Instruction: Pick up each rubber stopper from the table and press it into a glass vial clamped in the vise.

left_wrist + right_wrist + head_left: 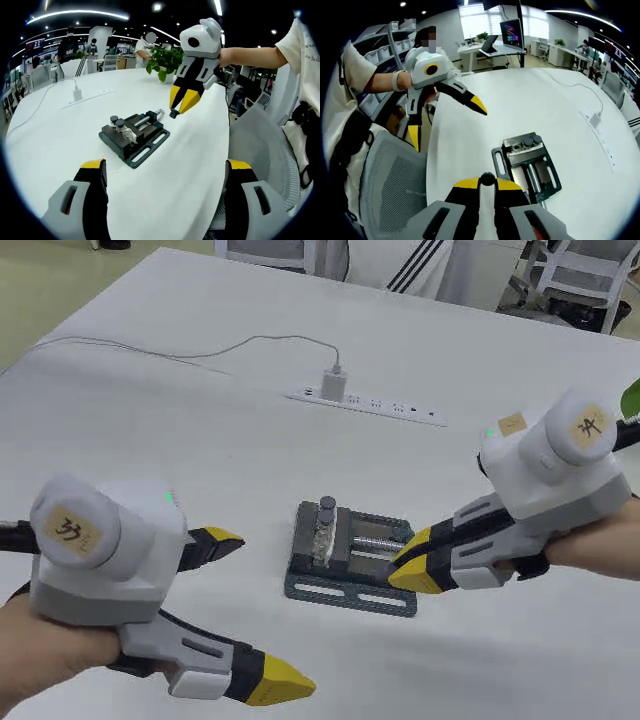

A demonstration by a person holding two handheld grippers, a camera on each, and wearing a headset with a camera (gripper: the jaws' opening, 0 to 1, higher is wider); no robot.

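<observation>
A small dark vise (350,585) sits on the white table (150,430), clamping glass vials (324,532) that stand upright with dark tops. My right gripper (408,575) hovers just right of the vise, its yellow tips shut on a dark rubber stopper (487,178); the stopper (173,114) also peeks out below the closed tips of the right gripper (176,107). My left gripper (262,610) is wide open and holds nothing, to the left of the vise and nearer the person. From the right gripper view the vise (527,165) lies just ahead, and the left gripper (447,120) is beyond it.
A white power strip (365,402) with a plugged charger (333,385) and a long cable lies behind the vise. A grey mesh chair (265,155) stands at the table's near edge. A potted plant (162,60) sits at the far side.
</observation>
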